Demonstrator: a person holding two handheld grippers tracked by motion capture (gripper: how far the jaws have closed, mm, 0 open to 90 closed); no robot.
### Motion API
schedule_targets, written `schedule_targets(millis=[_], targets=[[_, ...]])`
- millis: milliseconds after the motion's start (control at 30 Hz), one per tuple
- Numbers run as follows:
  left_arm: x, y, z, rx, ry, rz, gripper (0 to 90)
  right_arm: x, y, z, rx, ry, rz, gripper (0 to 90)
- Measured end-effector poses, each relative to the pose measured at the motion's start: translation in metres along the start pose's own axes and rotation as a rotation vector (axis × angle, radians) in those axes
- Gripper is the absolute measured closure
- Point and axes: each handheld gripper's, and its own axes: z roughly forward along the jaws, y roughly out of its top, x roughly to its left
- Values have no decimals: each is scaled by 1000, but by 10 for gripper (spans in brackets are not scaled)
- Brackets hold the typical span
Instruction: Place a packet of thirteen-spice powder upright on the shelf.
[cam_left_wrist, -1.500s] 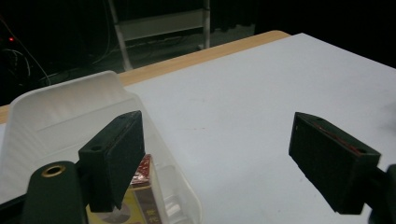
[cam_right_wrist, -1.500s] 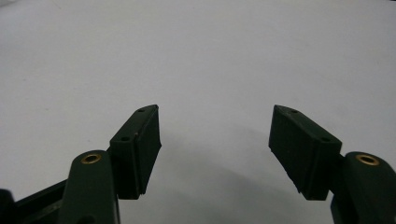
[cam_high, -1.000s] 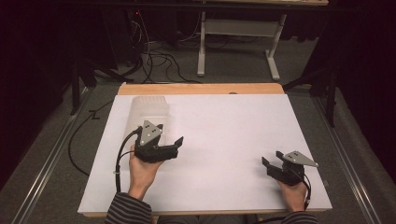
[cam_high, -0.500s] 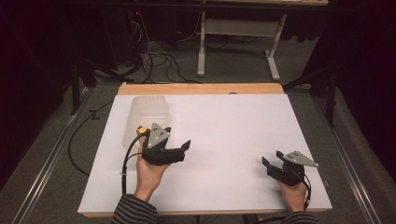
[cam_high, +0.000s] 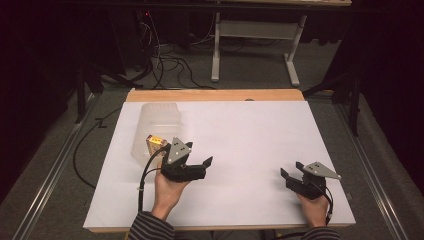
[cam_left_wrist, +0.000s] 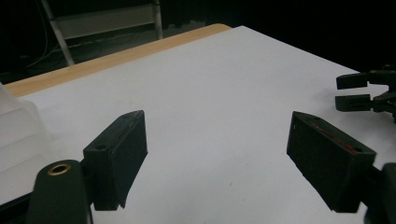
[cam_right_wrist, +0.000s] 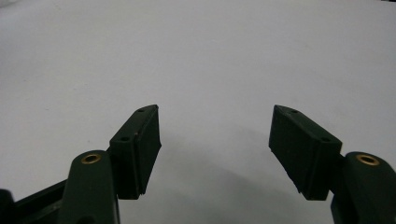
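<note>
the left tool (cam_high: 199, 159) has drawn back from the clear container (cam_high: 156, 130) with its small yellow box (cam_high: 154, 143), jaws wide but just closing on nothing, while the right tool (cam_high: 291, 173) rests wide and empty on the desk (cam_high: 250, 135).

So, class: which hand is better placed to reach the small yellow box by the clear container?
Left. The left gripper sits right beside the yellow box and clear container, open and empty. The right gripper rests across the table.
</note>
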Motion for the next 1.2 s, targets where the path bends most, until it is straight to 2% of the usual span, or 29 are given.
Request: schedule_targets(millis=[367,533,600,667,700,800,1100,1133,1200], targets=[[-11,-4,11,27,-6,33,212,0,0,0,-4,0,4,342],[-14,-6,14,29,-14,30,215,0,0,-1,-6,4,6,342],[-14,-8,15,31,-31,18,218,0,0,-1,-7,4,7,342],[-15,-9,17,21,-71,-18,225,0,0,-1,-6,5,6,342],[-15,-9,18,23,-83,-22,228,0,0,0,-3,6,8,342],[-18,-10,25,56,-81,0,236,-1,0,0,3,12,5,341],[-27,-14,38,86,-79,32,236,-1,0,0,0,13,6,341],[-27,-14,40,86,-81,28,236,-1,0,0,0,14,8,341],[-27,-16,41,85,-116,-6,237,-1,0,1,3,14,5,341]])
